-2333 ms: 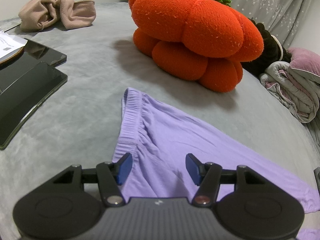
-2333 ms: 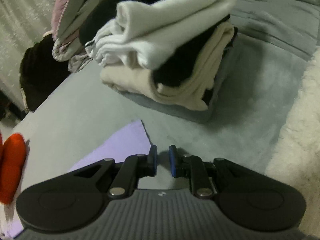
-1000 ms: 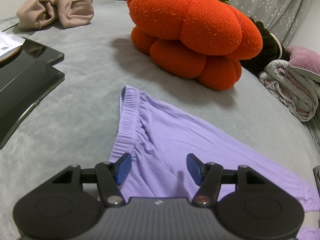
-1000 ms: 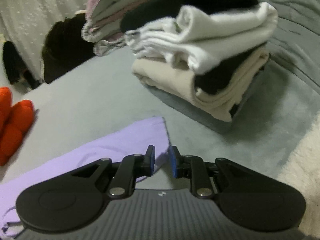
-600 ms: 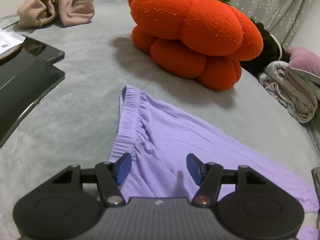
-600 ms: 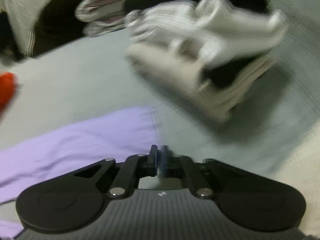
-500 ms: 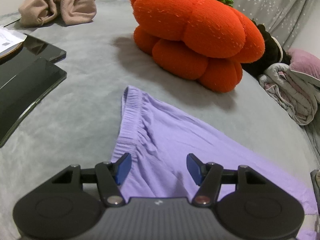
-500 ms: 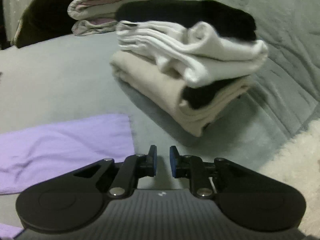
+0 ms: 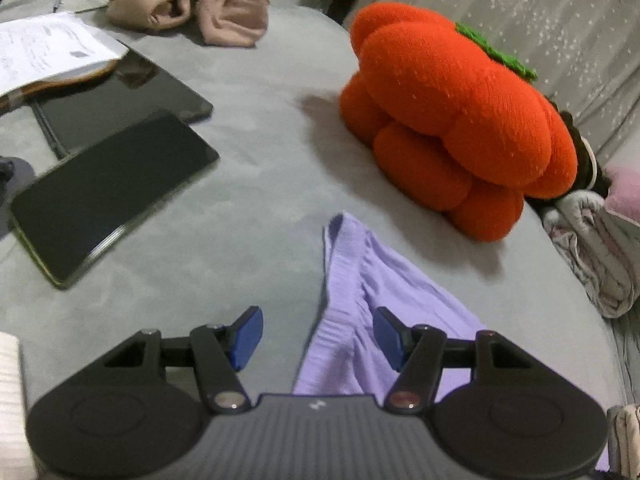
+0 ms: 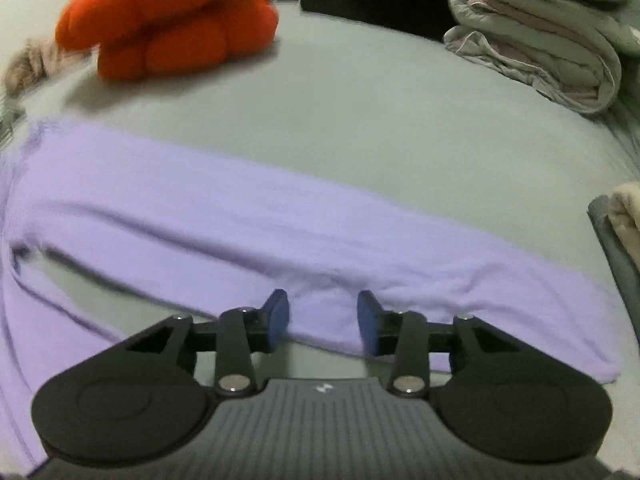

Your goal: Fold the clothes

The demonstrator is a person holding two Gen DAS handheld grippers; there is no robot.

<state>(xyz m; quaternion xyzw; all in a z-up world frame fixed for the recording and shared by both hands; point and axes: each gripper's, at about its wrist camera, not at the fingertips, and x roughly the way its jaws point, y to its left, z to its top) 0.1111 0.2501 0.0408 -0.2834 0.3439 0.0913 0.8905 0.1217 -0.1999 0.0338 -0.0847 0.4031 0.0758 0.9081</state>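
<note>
L gripper (image 9: 318,334): jaws wide apart, nothing clamped. The waistband edge of the purple pants (image 9: 360,288) lies between the blue pads; contact cannot be confirmed. R gripper (image 10: 323,322): jaws approx. half open, nothing clamped, poised over the near edge of the pant leg (image 10: 280,220).

Pants lie flat on the grey bed (image 9: 248,216), waistband at 12 o'clock from the L gripper, legs running toward 3 o'clock. Orange plush (image 9: 460,128) at 1 o'clock, two tablets (image 9: 108,184) at 10 o'clock, beige cloth (image 9: 188,4) at 11 o'clock.

Changes vs. 0.5 s ago: R jaws, then nearly closed and facing the folded stack, are now wider and face the pant leg. L view has shifted left; jaw gap unchanged.
</note>
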